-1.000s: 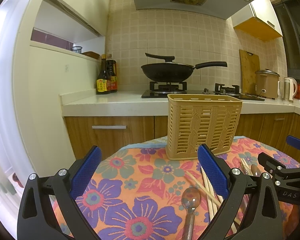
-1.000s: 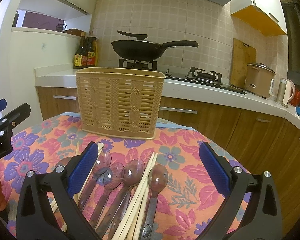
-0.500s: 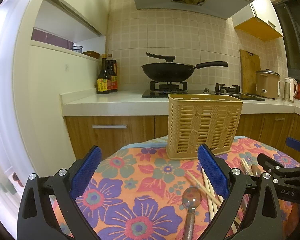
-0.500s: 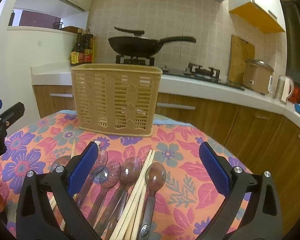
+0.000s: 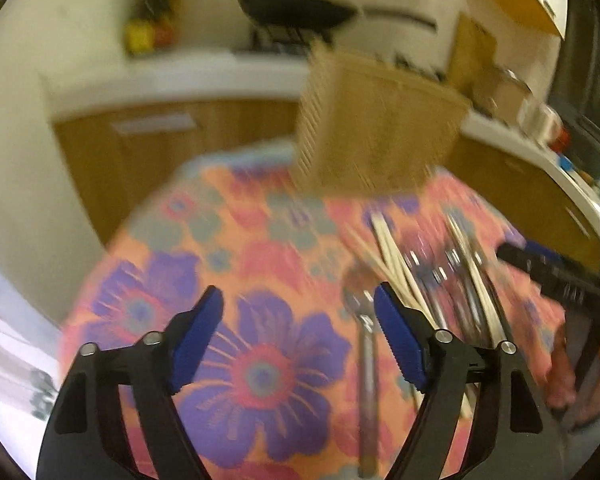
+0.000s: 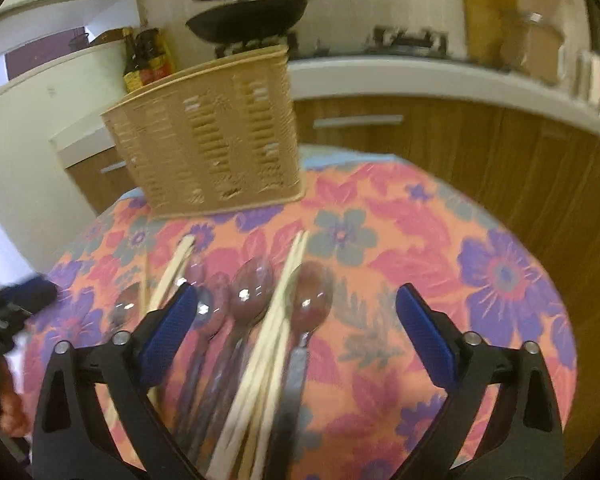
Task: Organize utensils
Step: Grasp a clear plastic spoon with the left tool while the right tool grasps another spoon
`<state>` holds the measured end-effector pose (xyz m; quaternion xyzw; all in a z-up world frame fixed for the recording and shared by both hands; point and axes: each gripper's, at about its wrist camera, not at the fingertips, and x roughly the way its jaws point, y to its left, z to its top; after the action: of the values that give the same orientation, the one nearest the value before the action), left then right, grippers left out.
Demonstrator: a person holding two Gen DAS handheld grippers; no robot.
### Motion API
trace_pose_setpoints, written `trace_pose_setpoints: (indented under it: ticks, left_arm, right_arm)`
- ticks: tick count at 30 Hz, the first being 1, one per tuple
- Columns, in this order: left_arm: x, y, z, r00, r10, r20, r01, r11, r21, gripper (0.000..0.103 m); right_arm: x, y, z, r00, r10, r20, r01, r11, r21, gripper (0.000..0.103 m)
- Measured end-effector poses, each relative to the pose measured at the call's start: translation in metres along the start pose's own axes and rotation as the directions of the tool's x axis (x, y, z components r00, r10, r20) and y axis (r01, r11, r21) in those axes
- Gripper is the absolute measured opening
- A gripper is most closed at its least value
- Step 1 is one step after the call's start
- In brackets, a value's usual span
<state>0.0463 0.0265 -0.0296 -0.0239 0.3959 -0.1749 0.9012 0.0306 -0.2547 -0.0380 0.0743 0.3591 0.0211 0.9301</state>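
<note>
Right wrist view shows the utensils laid side by side on the floral tablecloth (image 6: 440, 240), handles toward the camera: several clear, purplish-tinted plastic spoons (image 6: 252, 292) with rounded bowls, and pale wooden chopsticks (image 6: 276, 320) running lengthwise among them. Some spoon handles look grey or metallic, though blur makes this uncertain. Behind them stands a tan, woven-pattern plastic basket (image 6: 212, 140) — upright, slotted on its sides, near the far edge of the table. The right gripper (image 6: 292, 320) hovers above the spoons with its blue pads (image 6: 424, 332) spread wide, holding nothing. Left wrist view is heavily smeared by motion; the left gripper (image 5: 298, 332) also stands wide apart and empty over the cloth, with one spoon (image 5: 360, 312) just beside its right pad. Dark bottles (image 6: 144, 60) on the counter carry yellow and red labels — no writing can be read.
</note>
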Motion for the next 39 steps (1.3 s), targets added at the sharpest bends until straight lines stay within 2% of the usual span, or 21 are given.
trace_pose_setpoints:
  ticks: [3, 6, 8, 12, 15, 18, 20, 22, 23, 25, 28, 30, 32, 34, 37, 39]
  left_arm:
    - [0.02, -0.002, 0.0, 0.989, -0.081, -0.123, 0.078, 0.997, -0.022, 0.053]
    - [0.031, -0.013, 0.0, 0.978, -0.09, -0.187, 0.092, 0.996, 0.004, 0.049]
    - [0.039, -0.018, 0.002, 0.976, -0.062, -0.211, 0.069, 0.997, 0.027, 0.046]
    - [0.046, -0.032, 0.003, 0.972, 0.034, -0.233, -0.009, 0.994, 0.107, 0.041]
    - [0.051, -0.038, 0.007, 0.967, 0.072, -0.246, -0.038, 0.989, 0.142, 0.041]
    - [0.053, -0.043, 0.009, 0.963, 0.102, -0.25, -0.06, 0.984, 0.169, 0.037]
    - [0.052, -0.046, 0.008, 0.962, 0.102, -0.252, -0.057, 0.982, 0.182, 0.03]
    - [0.051, -0.05, 0.007, 0.963, 0.088, -0.253, -0.04, 0.981, 0.189, 0.018]
    - [0.051, -0.052, 0.007, 0.964, 0.07, -0.256, -0.021, 0.982, 0.187, 0.009]
    - [0.05, -0.053, 0.006, 0.967, 0.058, -0.249, -0.012, 0.983, 0.184, 0.008]
    - [0.048, -0.049, 0.005, 0.973, 0.035, -0.23, 0.002, 0.987, 0.158, 0.008]
    - [0.047, -0.041, 0.005, 0.976, 0.021, -0.216, 0.006, 0.992, 0.126, 0.007]
    - [0.046, -0.033, 0.006, 0.978, 0.021, -0.206, -0.001, 0.995, 0.098, 0.007]
    - [0.044, -0.023, 0.007, 0.981, 0.015, -0.194, -0.003, 0.998, 0.063, 0.007]
    - [0.04, -0.011, 0.007, 0.98, 0.005, -0.198, 0.002, 0.999, 0.035, 0.007]
    - [0.042, -0.01, 0.005, 0.978, 0.008, -0.207, 0.0, 0.999, 0.039, 0.008]
  right_arm:
    - [-0.002, -0.003, 0.006, 0.998, -0.009, -0.055, 0.008, 1.0, -0.017, 0.08]
    - [0.0, -0.012, 0.01, 0.991, 0.014, -0.13, -0.015, 1.0, -0.001, 0.068]
    - [0.002, -0.02, 0.013, 0.983, 0.032, -0.181, -0.029, 0.999, 0.018, 0.06]
    - [0.003, -0.021, 0.016, 0.969, 0.079, -0.235, -0.076, 0.997, 0.022, 0.06]
    - [0.005, -0.016, 0.02, 0.963, 0.07, -0.259, -0.073, 0.997, 0.0, 0.058]
    - [0.016, -0.02, 0.021, 0.946, 0.077, -0.315, -0.074, 0.997, 0.021, 0.05]
    - [0.025, -0.025, 0.02, 0.931, 0.073, -0.357, -0.062, 0.997, 0.043, 0.043]
    - [0.032, -0.03, 0.016, 0.918, 0.076, -0.39, -0.056, 0.996, 0.063, 0.035]
    - [0.035, -0.033, 0.014, 0.907, 0.102, -0.409, -0.072, 0.994, 0.087, 0.035]
    - [0.038, -0.035, 0.01, 0.894, 0.158, -0.42, -0.115, 0.985, 0.128, 0.035]
    - [0.038, -0.032, 0.01, 0.897, 0.148, -0.416, -0.106, 0.987, 0.123, 0.033]
    - [0.041, -0.027, 0.01, 0.9, 0.117, -0.42, -0.085, 0.992, 0.095, 0.026]
    - [0.042, -0.02, 0.01, 0.905, 0.07, -0.419, -0.059, 0.997, 0.039, 0.013]
    - [0.042, -0.017, 0.01, 0.907, 0.048, -0.419, -0.048, 0.999, 0.011, 0.009]
    - [0.035, -0.015, 0.008, 0.922, -0.034, -0.385, 0.02, 0.999, -0.042, 0.009]
    - [0.036, -0.02, 0.006, 0.922, -0.038, -0.386, 0.026, 0.999, -0.037, 0.009]
